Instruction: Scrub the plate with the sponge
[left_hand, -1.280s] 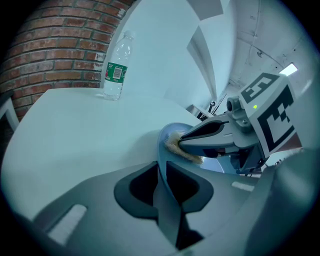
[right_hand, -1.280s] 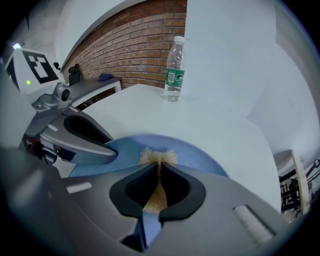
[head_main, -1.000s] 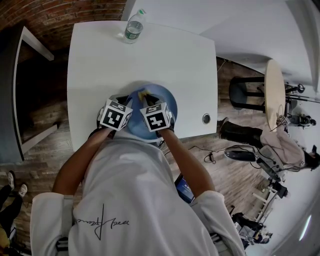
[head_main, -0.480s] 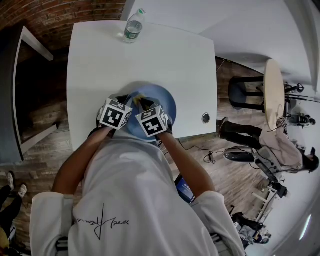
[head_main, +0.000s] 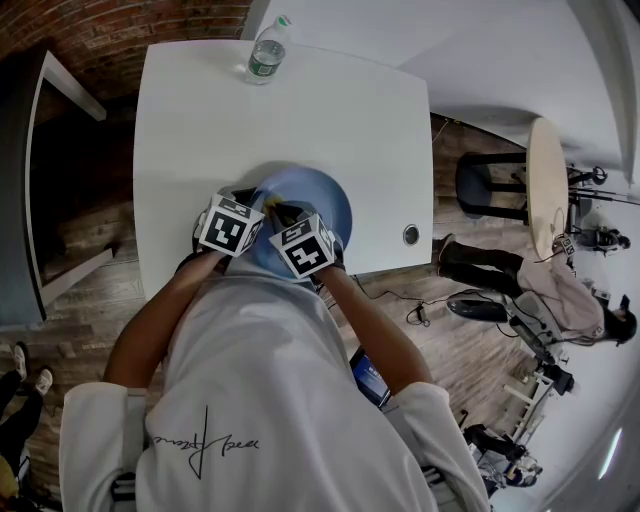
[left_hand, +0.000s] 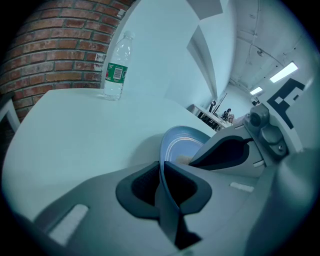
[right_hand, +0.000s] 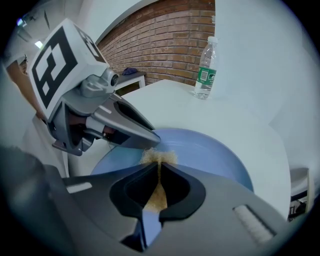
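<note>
A blue plate (head_main: 318, 200) lies near the front edge of the white table (head_main: 200, 130). My left gripper (head_main: 255, 203) is shut on the plate's left rim; in the left gripper view the thin rim (left_hand: 161, 172) runs between the two pads, with the plate (left_hand: 181, 145) beyond. My right gripper (head_main: 281, 214) is over the plate's near left part, shut on a yellow sponge (right_hand: 158, 158). The sponge's frayed tip presses on the plate (right_hand: 215, 155) just beside the left gripper (right_hand: 122, 127). The right gripper (left_hand: 227, 150) also shows in the left gripper view.
A clear water bottle (head_main: 267, 52) stands at the table's far edge, also seen as the bottle (left_hand: 115, 67) and bottle (right_hand: 205, 70). A round cable hole (head_main: 411, 235) sits at the table's right front. A stool (head_main: 490, 185) and a small round table (head_main: 549, 175) stand on the right.
My right gripper has slid the sponge across the plate, leftward and toward me. The left gripper keeps its hold on the rim in the same place.
</note>
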